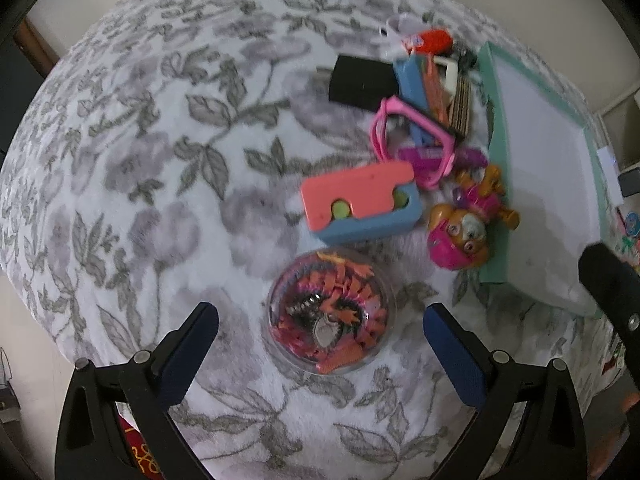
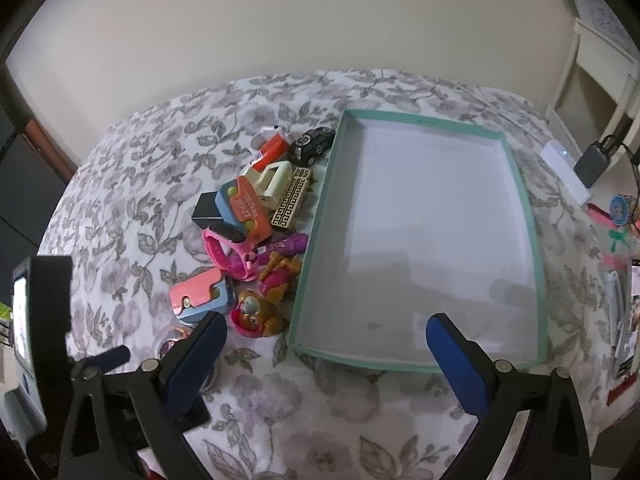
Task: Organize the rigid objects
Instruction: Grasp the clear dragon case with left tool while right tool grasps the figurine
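Observation:
My left gripper (image 1: 320, 326) is open, its blue pads on either side of a clear round container (image 1: 331, 313) filled with orange and pink bits. Beyond it lie a pink and blue case (image 1: 360, 202), a pink puppy toy (image 1: 466, 220), a pink watch (image 1: 412, 140) and a black box (image 1: 362, 80). The mint-edged white tray (image 2: 524, 208) lies empty on the right. My right gripper (image 2: 322, 338) hangs open above the tray's near left corner. In the right wrist view the pile also holds a black toy car (image 2: 312, 145) and a gold patterned box (image 2: 292, 202).
Everything rests on a grey floral blanket (image 1: 160, 160). The left gripper's body with a lit screen (image 2: 22, 320) stands at the left of the right wrist view. A white device (image 2: 566, 174), a dark charger and small bright items lie right of the tray.

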A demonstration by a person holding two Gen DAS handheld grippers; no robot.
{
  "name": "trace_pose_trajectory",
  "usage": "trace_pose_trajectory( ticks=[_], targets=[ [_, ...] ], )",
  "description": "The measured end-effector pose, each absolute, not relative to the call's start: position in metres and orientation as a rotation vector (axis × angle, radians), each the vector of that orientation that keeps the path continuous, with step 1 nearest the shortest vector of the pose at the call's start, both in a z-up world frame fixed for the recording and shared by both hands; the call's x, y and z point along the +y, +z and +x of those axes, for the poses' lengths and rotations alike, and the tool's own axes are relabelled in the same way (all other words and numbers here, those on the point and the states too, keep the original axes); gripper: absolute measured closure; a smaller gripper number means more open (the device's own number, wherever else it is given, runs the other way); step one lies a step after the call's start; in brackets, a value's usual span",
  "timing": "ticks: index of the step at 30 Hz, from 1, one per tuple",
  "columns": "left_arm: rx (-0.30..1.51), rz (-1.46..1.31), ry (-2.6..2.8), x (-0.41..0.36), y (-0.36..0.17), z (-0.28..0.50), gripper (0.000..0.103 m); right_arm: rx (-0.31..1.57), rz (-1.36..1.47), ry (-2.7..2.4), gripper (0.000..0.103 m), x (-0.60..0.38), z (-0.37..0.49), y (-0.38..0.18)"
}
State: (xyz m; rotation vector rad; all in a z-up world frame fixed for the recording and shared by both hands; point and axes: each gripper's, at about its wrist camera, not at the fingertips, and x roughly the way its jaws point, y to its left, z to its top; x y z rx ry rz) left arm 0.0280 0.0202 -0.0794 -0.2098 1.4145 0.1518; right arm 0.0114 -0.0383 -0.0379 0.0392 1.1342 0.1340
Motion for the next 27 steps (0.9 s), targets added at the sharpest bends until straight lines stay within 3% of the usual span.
trace_pose_trajectory(
  ticks=[3,7,9,10,17,27],
  targets=[
    [1.442,-0.221,0.131,0.020,-0.087,0.029,0.011,1.153,0.042,0.140,0.002,-0.033,0.017,-0.044],
    [1.473,-0.273,0.100,0.024,-0.096,0.030,0.014,1.169,0.047,0.156,0.006,-0.028,0.024,-0.049],
    [1.481,-0.281,0.100,0.025,-0.100,0.030,0.028,1.173,0.049,0.171,0.007,-0.024,0.027,-0.051],
    [1.481,-0.274,0.111,0.026,-0.108,0.028,0.030,1.173,0.048,0.175,0.008,-0.022,0.029,-0.052],
    [1.474,-0.305,0.114,0.032,-0.118,0.032,0.031,1.189,0.053,0.217,0.021,-0.009,0.035,-0.059],
    [1.429,-0.395,0.191,0.069,-0.124,0.046,0.031,1.237,0.022,0.286,0.051,0.009,0.042,-0.074]
  ],
)
